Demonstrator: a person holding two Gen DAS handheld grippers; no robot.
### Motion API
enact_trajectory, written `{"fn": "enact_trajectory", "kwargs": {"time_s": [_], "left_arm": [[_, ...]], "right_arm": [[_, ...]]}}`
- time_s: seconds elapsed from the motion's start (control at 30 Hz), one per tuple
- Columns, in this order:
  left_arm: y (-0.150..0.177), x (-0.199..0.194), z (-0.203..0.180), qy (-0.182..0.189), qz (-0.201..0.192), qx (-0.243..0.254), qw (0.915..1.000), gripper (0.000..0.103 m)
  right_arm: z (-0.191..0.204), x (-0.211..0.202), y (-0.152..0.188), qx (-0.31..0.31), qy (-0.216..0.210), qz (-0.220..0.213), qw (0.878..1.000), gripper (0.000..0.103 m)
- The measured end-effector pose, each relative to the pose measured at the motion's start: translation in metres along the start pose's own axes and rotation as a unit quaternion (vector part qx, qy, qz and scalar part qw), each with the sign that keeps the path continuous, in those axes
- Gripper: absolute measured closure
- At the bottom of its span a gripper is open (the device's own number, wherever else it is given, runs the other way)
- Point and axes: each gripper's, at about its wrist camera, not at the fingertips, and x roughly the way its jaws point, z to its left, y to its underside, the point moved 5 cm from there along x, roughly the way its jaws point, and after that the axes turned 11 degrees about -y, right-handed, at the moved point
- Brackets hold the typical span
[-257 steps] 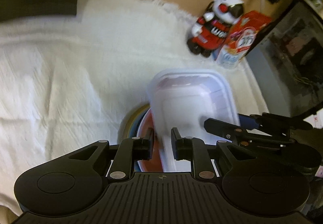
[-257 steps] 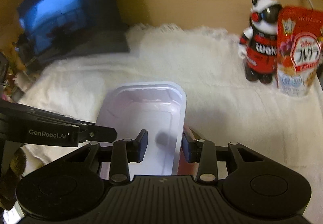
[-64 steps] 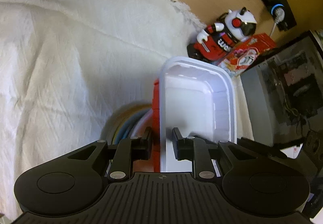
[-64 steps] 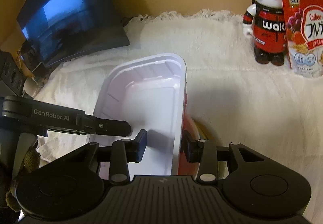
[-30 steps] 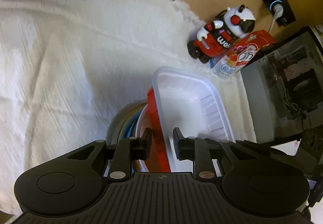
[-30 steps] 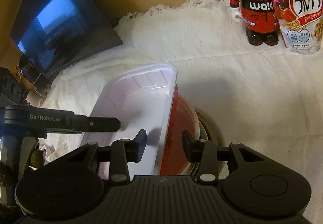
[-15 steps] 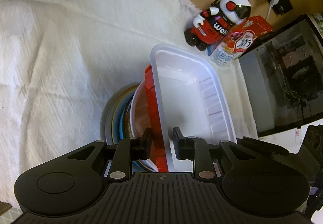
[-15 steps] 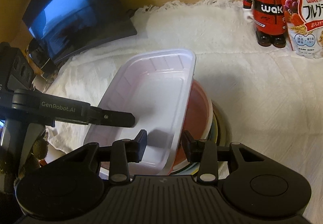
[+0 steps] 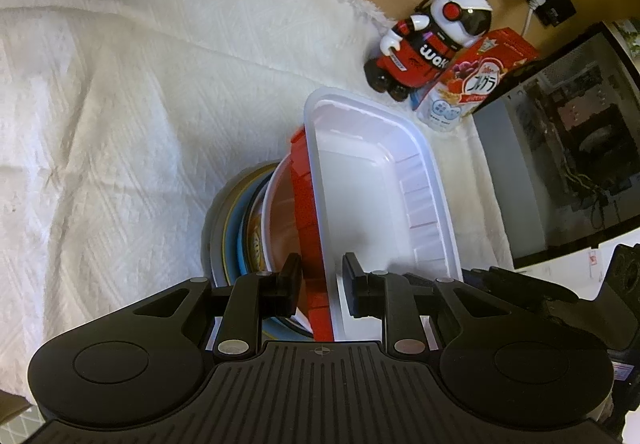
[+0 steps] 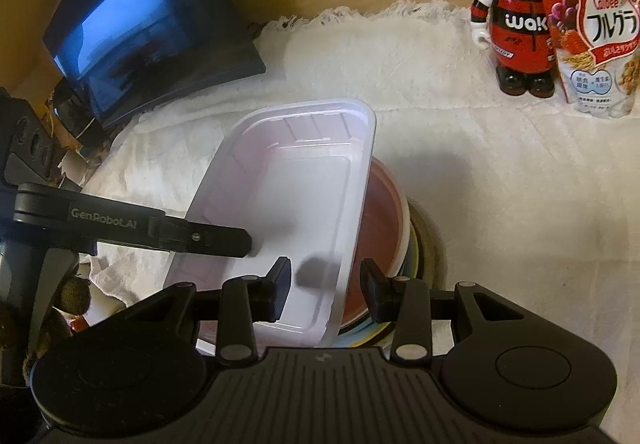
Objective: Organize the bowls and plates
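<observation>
White cloth (image 9: 132, 115) covers the table under everything you are working on, and it fills the left wrist view from 7 to 12 o'clock. On it, just below centre in both views, sits the stack (image 9: 236, 228) of round plates and bowls, with a grey plate at the bottom, blue and yellow rims above it and a red-lined bowl (image 10: 380, 215) on top.

The tray (image 9: 376, 195), white inside and red on its outer wall, rests tilted on that stack. In the left wrist view its far end points to 1 o'clock, toward the toy (image 9: 432, 43); in the right wrist view it leans off toward 10 o'clock.

Your left gripper (image 9: 321, 284) straddles the tray's near long wall, one finger outside by the red face and one inside. Narrow gaps show on both sides of the wall, so the jaws look slightly spread and are not pinching it.

Your right gripper (image 10: 326, 290) straddles the opposite long wall at 6 o'clock in its own view. Its jaws stand clearly apart, with a wide gap on each side of the rim, so they grip nothing.

A dark monitor (image 10: 148, 23) stands at 10 o'clock in the right wrist view. The red, white and black toy (image 10: 516, 23) and a cereal bag (image 10: 592, 23) stand side by side, touching, at 1 to 2 o'clock, well apart from the stack.
</observation>
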Motion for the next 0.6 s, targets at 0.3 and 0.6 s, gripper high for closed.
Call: {"fn": "enact_trajectory", "kwargs": {"time_s": [0.3,0.6], "left_arm": [[0.002,-0.027,0.007,-0.009,-0.047,-0.015,0.9987,0.079],[0.009,-0.050,0.027,-0.002,-0.108,-0.073,0.9914,0.078]], "right_arm": [[-0.002,-0.019,0.004,0.002,0.021,-0.033,0.999,0.063],[-0.007,-0.044,0.001,0.008,0.035,-0.086,0.996,0.061]]}}
